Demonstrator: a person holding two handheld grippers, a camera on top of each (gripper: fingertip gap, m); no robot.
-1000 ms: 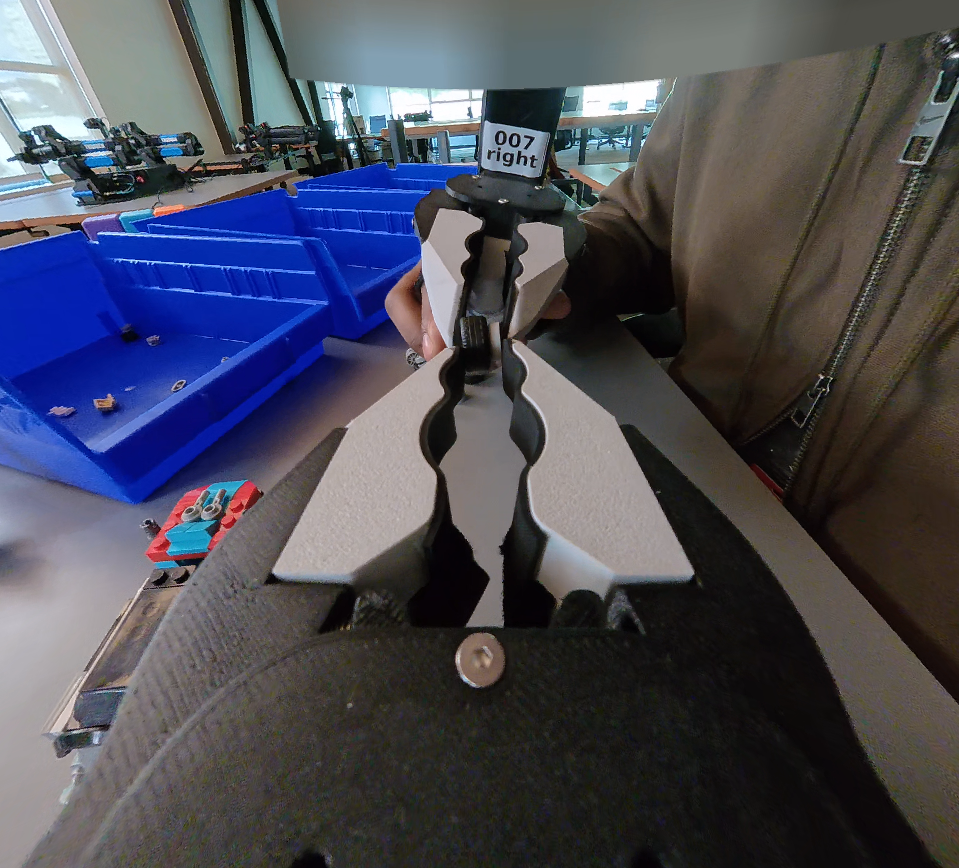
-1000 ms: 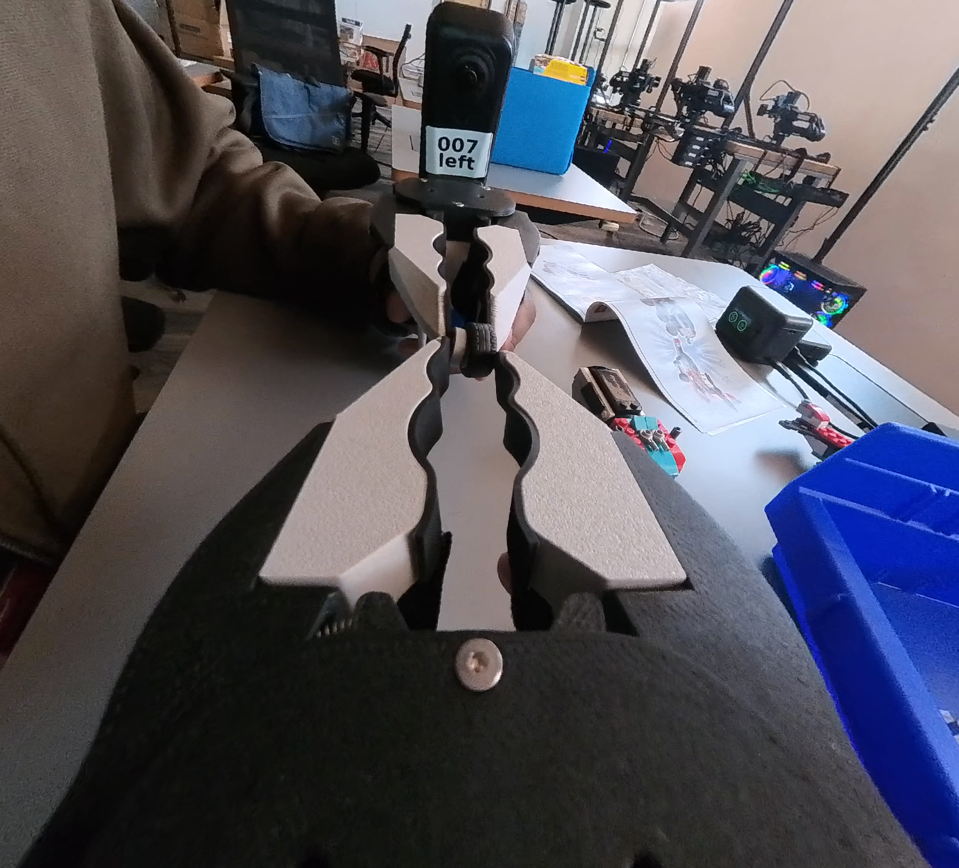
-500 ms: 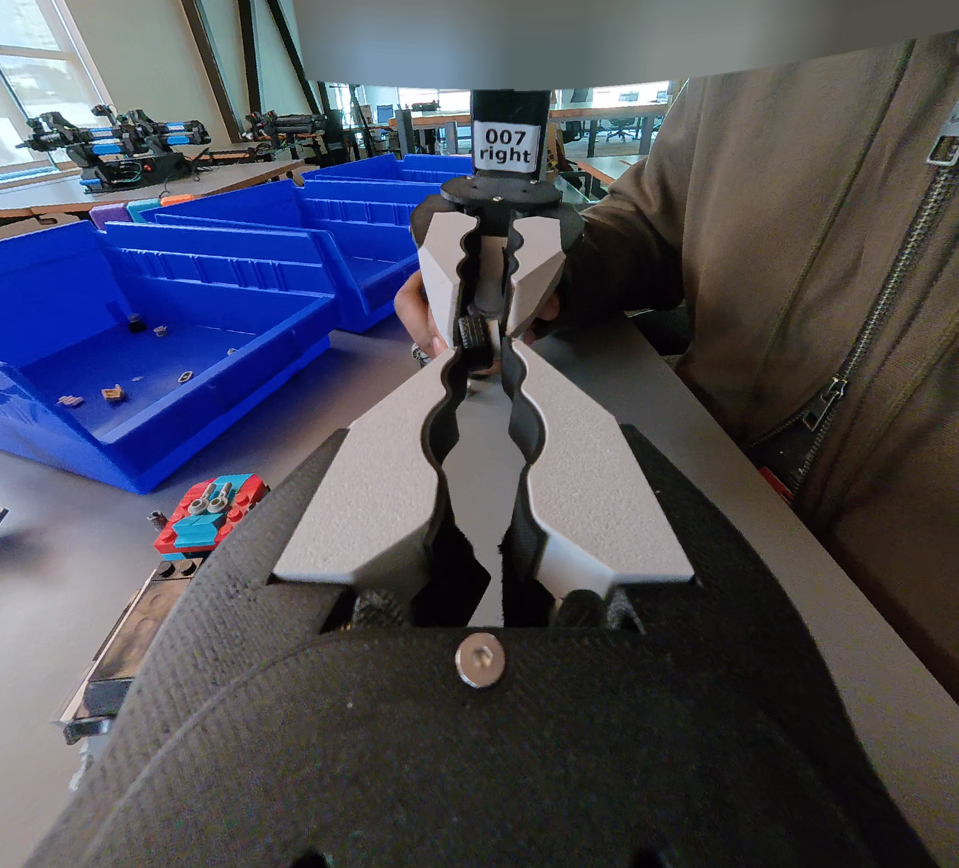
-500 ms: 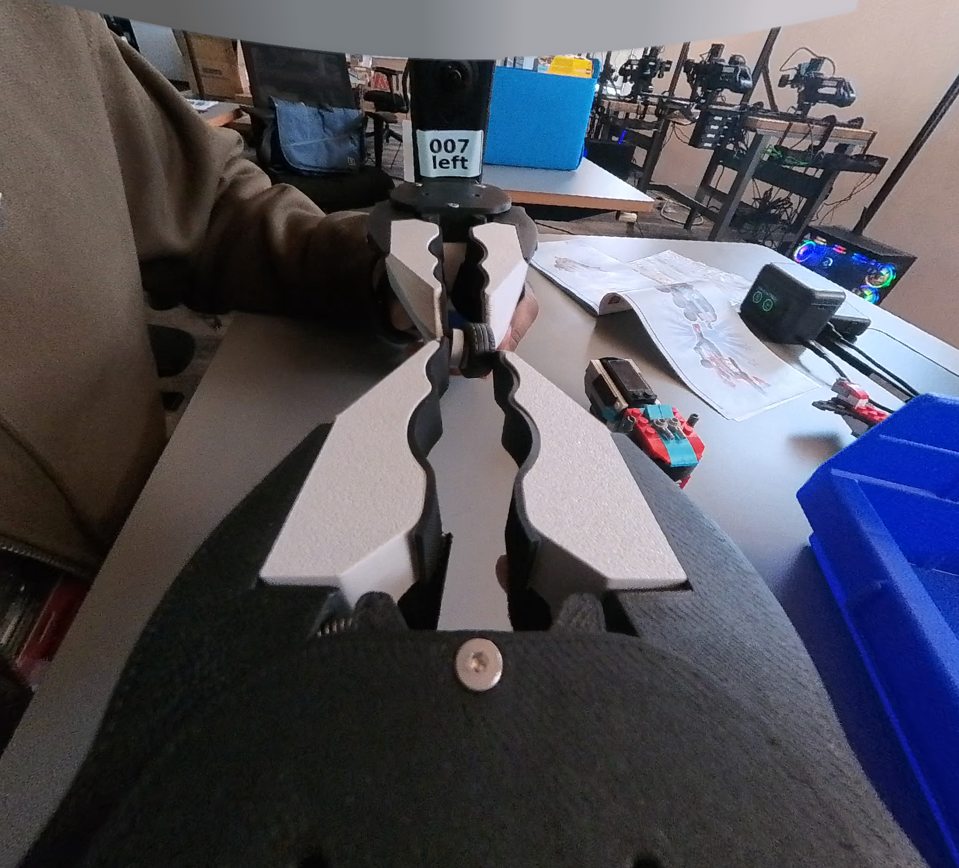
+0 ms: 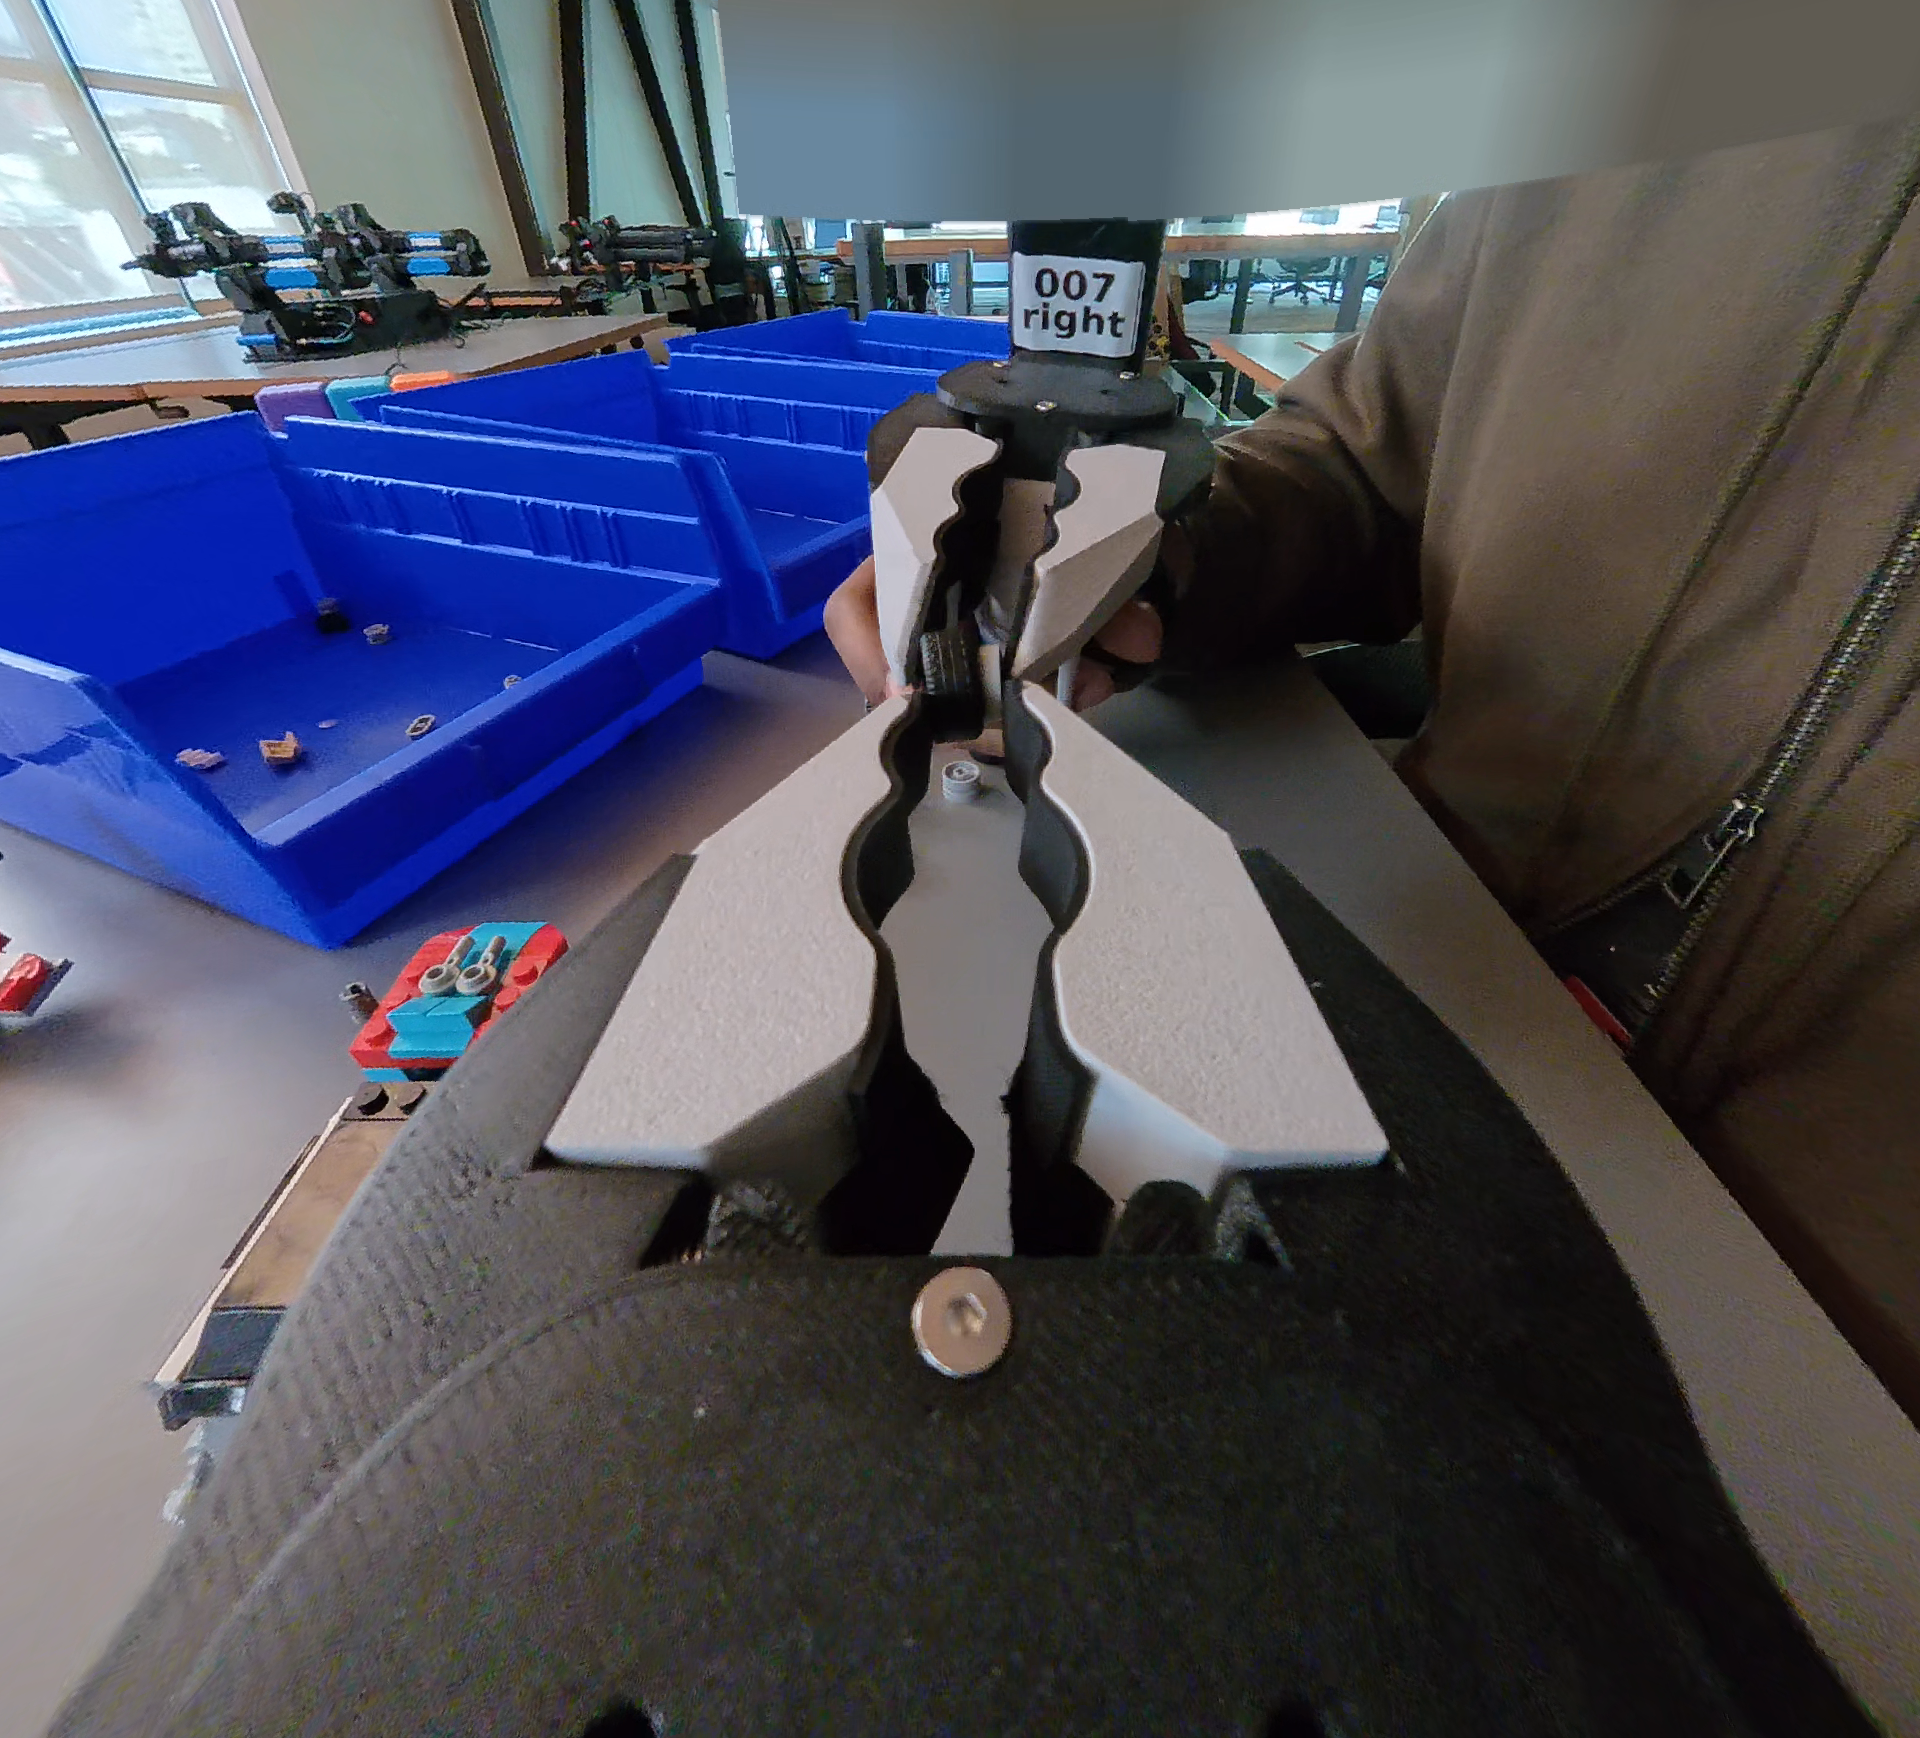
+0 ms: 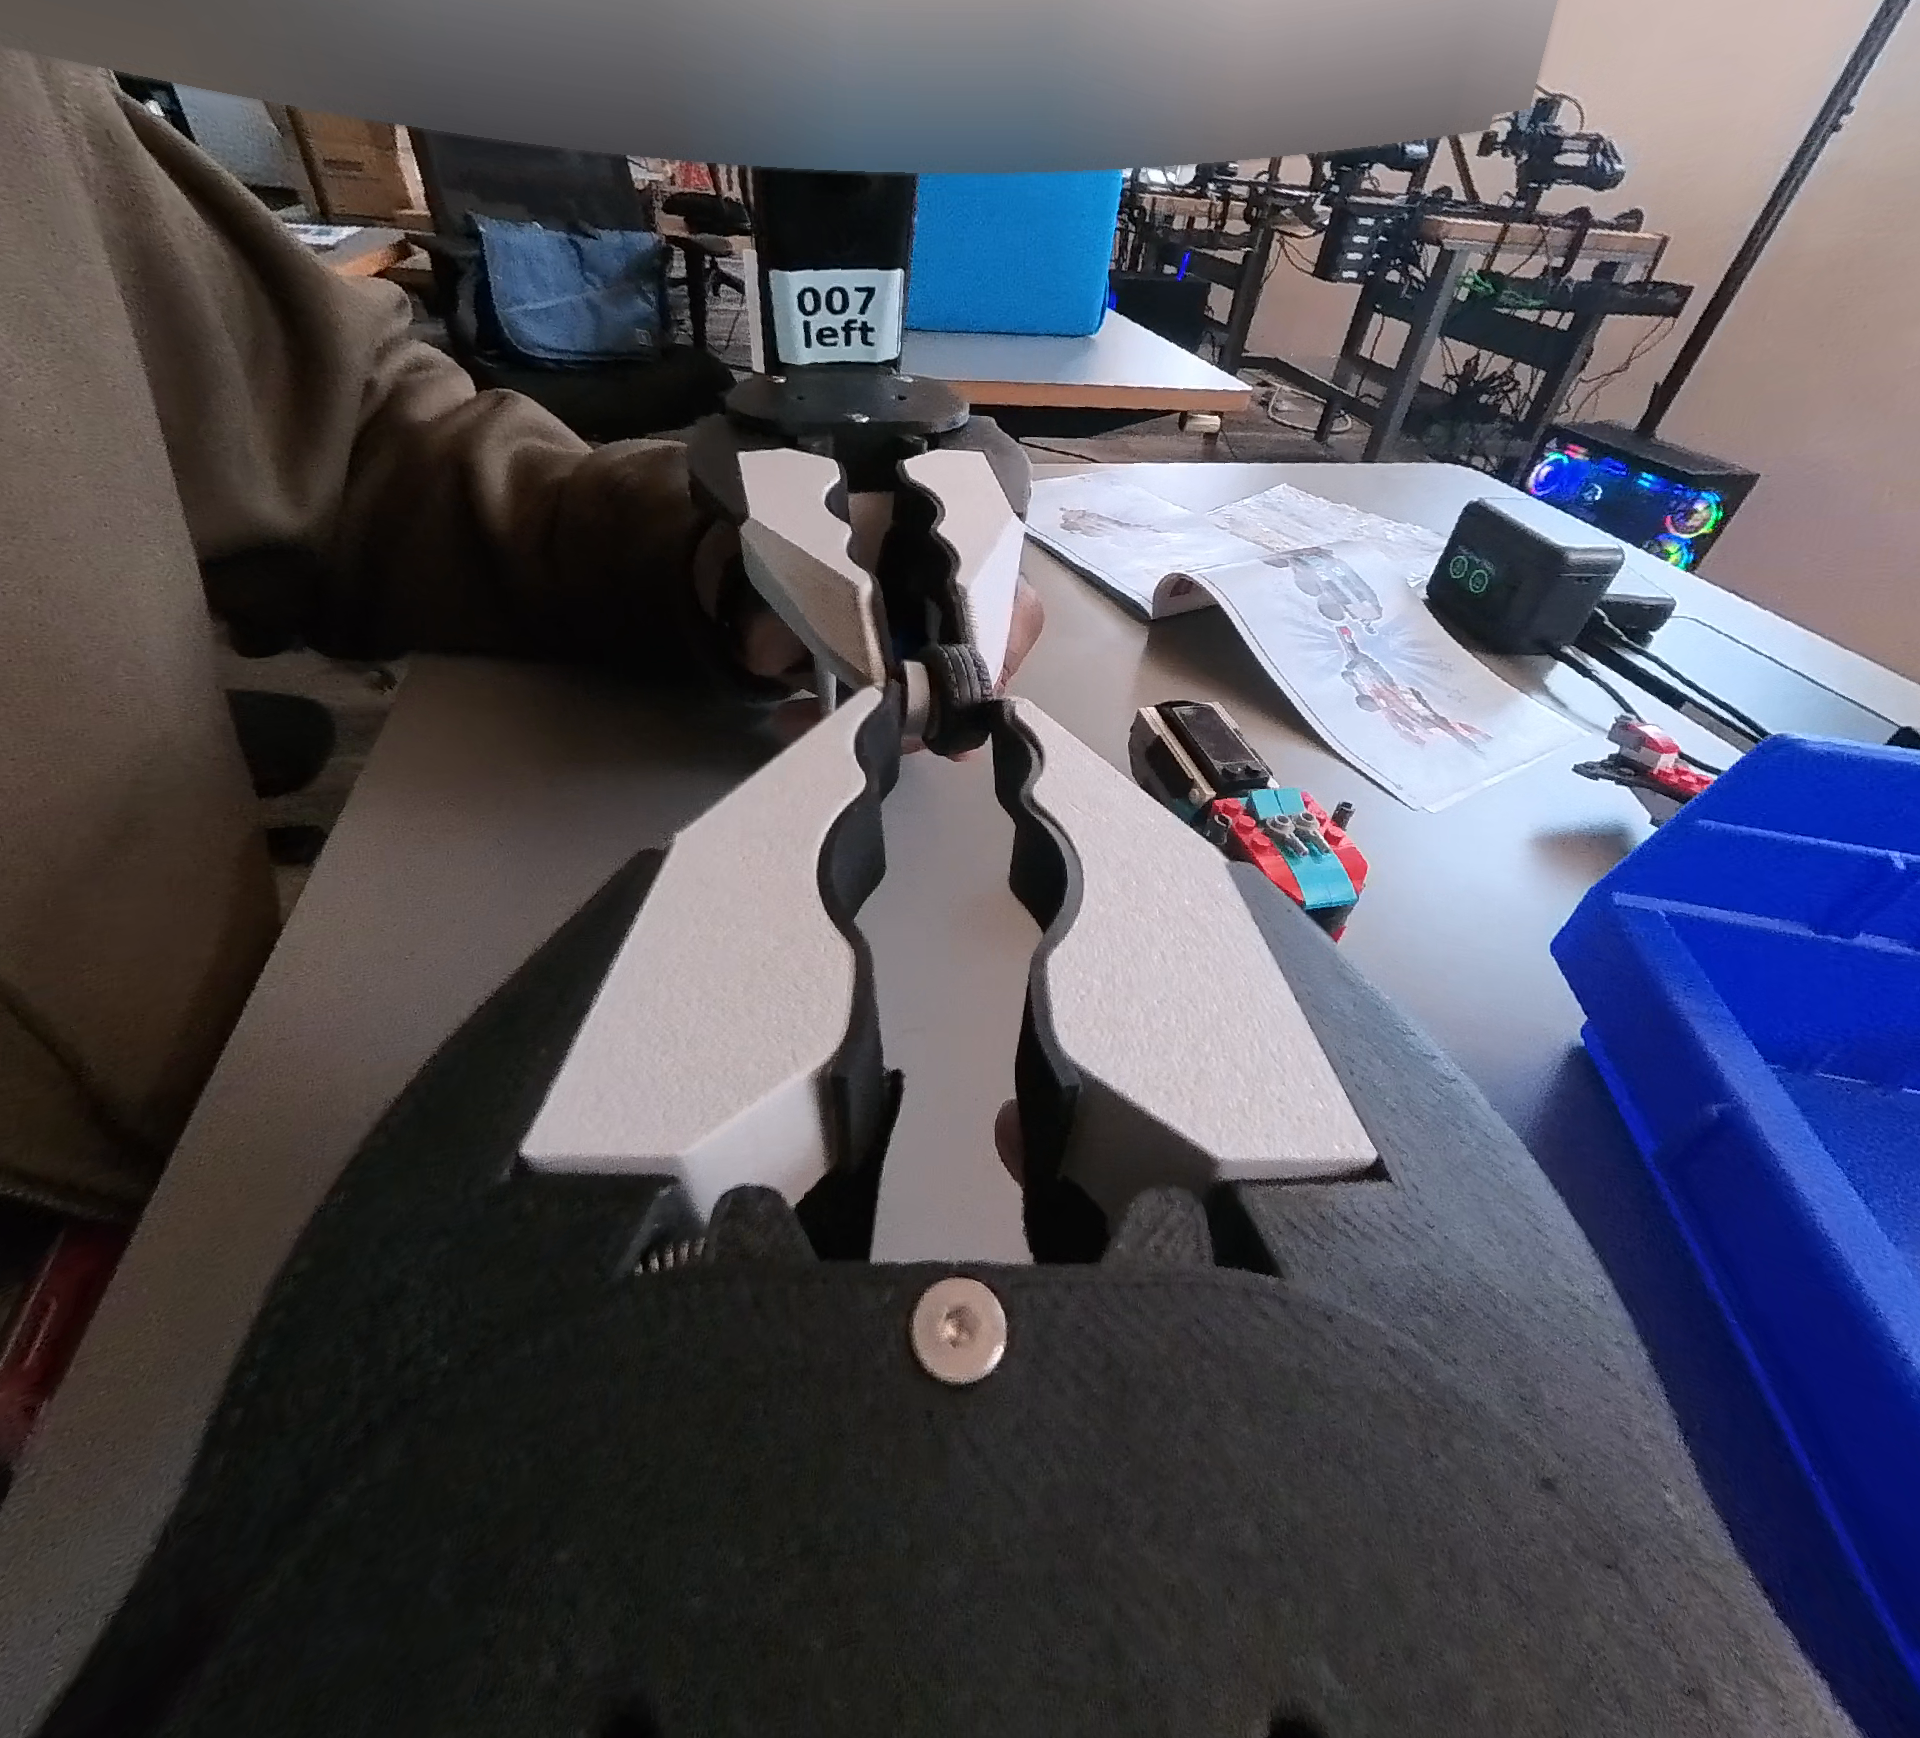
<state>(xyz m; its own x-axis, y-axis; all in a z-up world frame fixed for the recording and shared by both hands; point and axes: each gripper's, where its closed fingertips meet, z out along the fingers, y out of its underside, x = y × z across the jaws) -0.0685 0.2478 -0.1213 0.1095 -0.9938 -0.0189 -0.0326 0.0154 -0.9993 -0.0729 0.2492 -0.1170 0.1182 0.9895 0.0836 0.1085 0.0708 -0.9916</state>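
My two grippers meet tip to tip over the grey tabletop (image 5: 1299, 815), both narrowed on one small piece — a black rubber toy tyre (image 6: 964, 696) with a pale grey hub (image 6: 914, 696) sticking out of its side. My right gripper (image 6: 940, 722) has its fingertips closed on that pair, the left pad against the hub and the right pad against the tyre. My left gripper (image 5: 961, 701) pinches the same tyre-and-hub piece from the opposite side; in the left wrist view the tyre sits by its left fingertip and the hub by its right one. The piece is held in the air, clear of the table.

Directly below it, on the tabletop, stands a small round grey stud piece (image 5: 961, 781). To the side lies a partly built toy vehicle of red and teal bricks with a black rear section (image 6: 1257, 805). Beyond it lie an open instruction booklet (image 6: 1340, 628) and a black box-shaped device with cables (image 6: 1522, 566). A large blue plastic bin (image 5: 343, 691) with a few small loose parts in it sits nearby on the table.
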